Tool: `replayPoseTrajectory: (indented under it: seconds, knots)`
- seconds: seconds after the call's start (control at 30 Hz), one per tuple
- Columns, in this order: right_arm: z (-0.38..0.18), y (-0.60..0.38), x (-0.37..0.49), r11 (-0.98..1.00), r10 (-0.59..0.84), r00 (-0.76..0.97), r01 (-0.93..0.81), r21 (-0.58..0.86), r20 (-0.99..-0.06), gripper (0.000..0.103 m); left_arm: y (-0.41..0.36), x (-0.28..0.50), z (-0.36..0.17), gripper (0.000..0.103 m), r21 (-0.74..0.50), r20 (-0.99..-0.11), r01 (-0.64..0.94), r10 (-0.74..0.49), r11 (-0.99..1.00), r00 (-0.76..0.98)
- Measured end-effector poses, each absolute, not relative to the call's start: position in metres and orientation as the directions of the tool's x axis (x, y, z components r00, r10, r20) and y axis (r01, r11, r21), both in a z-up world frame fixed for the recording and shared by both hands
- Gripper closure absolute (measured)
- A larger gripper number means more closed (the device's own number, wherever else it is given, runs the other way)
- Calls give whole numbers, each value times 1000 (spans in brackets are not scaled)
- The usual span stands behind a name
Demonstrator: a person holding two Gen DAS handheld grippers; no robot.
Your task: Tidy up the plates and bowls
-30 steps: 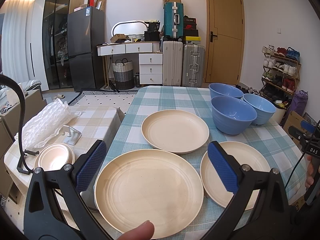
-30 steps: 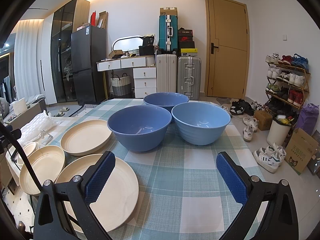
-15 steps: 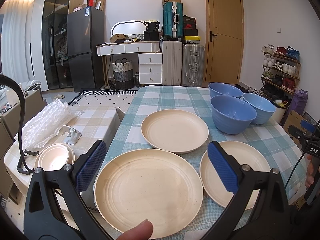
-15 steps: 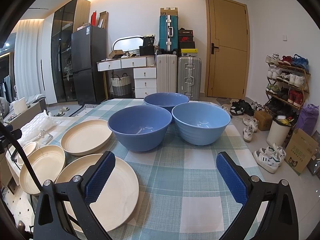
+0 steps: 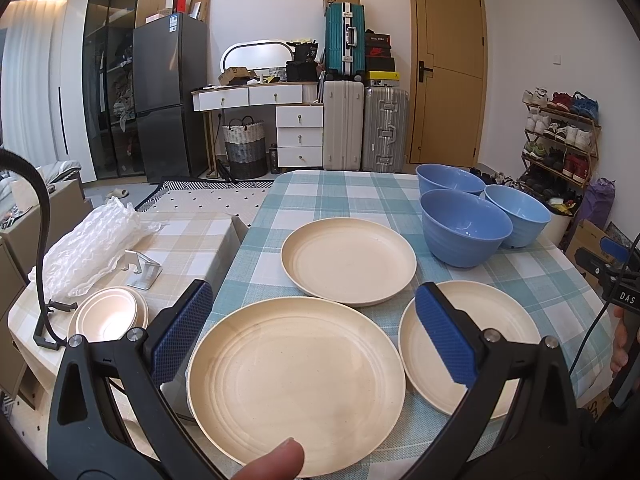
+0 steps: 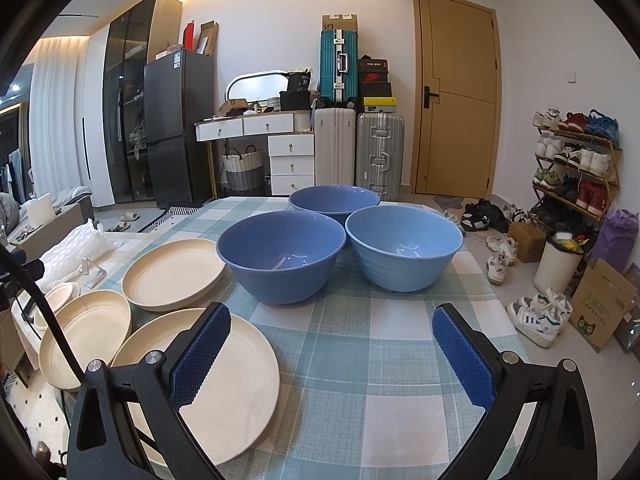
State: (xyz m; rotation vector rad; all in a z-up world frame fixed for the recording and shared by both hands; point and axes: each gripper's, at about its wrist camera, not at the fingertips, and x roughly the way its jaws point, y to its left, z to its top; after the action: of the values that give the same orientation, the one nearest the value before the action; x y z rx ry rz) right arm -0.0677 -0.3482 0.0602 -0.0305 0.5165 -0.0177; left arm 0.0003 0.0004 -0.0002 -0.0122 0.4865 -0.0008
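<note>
Three cream plates lie on the checked tablecloth (image 5: 340, 196): a near one (image 5: 296, 384), a far one (image 5: 348, 260) and a right one (image 5: 480, 344). My left gripper (image 5: 312, 308) hangs open above the near plate, touching nothing. Three blue bowls stand upright in a cluster at the far right: a dark front one (image 6: 282, 256), a dark back one (image 6: 334, 200) and a lighter one (image 6: 404, 244). My right gripper (image 6: 332, 320) is open and empty over bare cloth, short of the bowls. Its left finger overlaps the right plate (image 6: 232, 392) in the right wrist view.
A lower side table (image 5: 192, 232) to the left carries bubble wrap (image 5: 88, 244), a metal stand (image 5: 140, 268) and a small stack of cream dishes (image 5: 108, 316). A fingertip (image 5: 276, 460) shows at the bottom edge. Shoes (image 6: 536, 316) and boxes (image 6: 604, 304) crowd the floor on the right.
</note>
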Motion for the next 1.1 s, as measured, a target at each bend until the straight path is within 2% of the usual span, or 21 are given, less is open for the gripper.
replayPoseTrajectory:
  seconds: [1.1]
  knots:
    - [58, -340, -61, 999, -17, 868, -10, -51, -496, 0, 7, -1, 1, 2, -32, -471, -19, 2, 999, 882]
